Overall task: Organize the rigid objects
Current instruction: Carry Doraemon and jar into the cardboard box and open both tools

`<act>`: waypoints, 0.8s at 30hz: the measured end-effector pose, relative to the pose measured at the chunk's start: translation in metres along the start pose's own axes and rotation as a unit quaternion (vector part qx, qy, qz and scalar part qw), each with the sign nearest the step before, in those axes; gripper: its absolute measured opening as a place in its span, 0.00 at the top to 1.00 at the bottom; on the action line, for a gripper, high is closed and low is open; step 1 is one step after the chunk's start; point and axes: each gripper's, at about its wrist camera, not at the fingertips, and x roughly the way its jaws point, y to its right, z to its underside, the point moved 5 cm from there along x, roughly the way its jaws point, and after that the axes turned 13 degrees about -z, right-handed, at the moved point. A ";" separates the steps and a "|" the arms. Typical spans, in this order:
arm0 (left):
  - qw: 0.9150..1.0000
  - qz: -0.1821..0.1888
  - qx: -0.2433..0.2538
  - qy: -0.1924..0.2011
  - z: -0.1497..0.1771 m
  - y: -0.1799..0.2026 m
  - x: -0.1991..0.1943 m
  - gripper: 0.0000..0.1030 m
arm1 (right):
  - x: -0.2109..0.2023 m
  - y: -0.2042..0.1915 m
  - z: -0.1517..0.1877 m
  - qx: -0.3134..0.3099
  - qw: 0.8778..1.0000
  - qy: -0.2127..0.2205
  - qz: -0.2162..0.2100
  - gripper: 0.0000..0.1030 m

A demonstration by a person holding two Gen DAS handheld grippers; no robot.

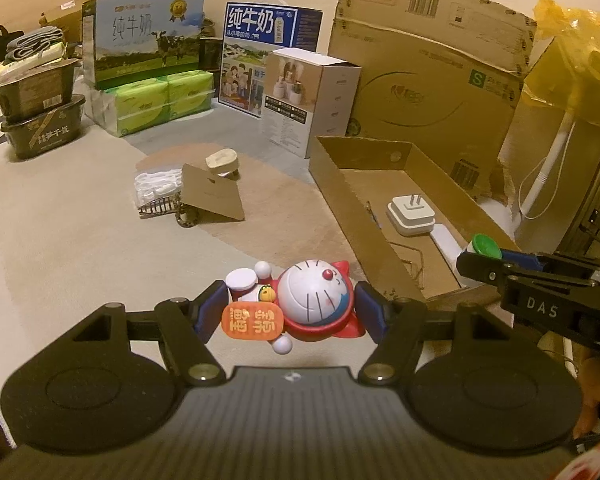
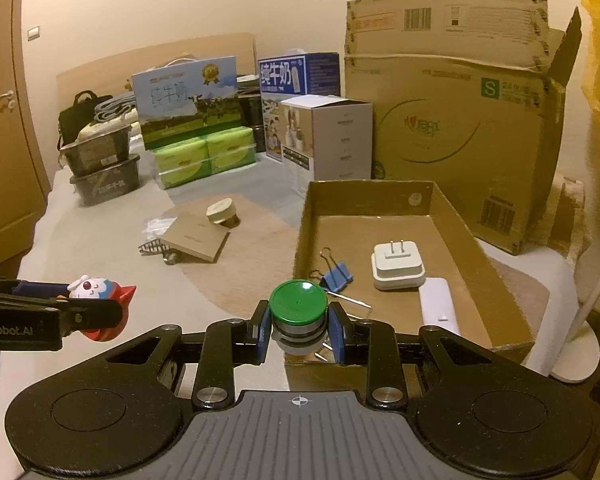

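The left hand-held gripper (image 1: 290, 312) is clenched on a cat figurine (image 1: 312, 300), lifted over the grey bed cover (image 1: 80, 248). The right hand-held gripper (image 2: 299, 334) grasps a green-capped jar (image 2: 298, 312), perhaps just above the near rim of the cardboard tray (image 2: 452, 216). Inside, at two o'clock from the jar, lie a white plug (image 2: 398, 266) and a blue binder clip (image 2: 336, 274).

jar (image 2: 298, 312) body hidden under green lid, box print unreadable
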 end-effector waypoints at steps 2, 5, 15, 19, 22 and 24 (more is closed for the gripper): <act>1.000 0.002 0.001 0.000 0.000 0.002 -0.001 0.36 | -0.002 0.002 0.000 0.001 1.000 0.000 0.002 0.71; 1.000 0.005 0.004 0.001 -0.001 0.006 -0.002 0.36 | -0.005 0.004 0.000 0.003 1.000 0.002 0.005 0.71; 1.000 0.019 0.015 0.002 -0.006 0.025 -0.003 0.36 | -0.015 0.020 0.001 0.015 1.000 0.003 0.019 0.71; 0.999 0.029 0.024 0.003 -0.007 0.039 -0.001 0.36 | -0.021 0.030 0.001 0.020 0.999 0.004 0.028 0.71; 0.999 0.037 0.030 0.003 -0.010 0.050 0.000 0.36 | -0.026 0.038 0.002 0.025 0.999 0.006 0.035 0.71; 0.999 0.042 0.034 0.003 -0.011 0.056 0.001 0.36 | -0.029 0.044 0.002 0.029 0.999 0.006 0.040 0.71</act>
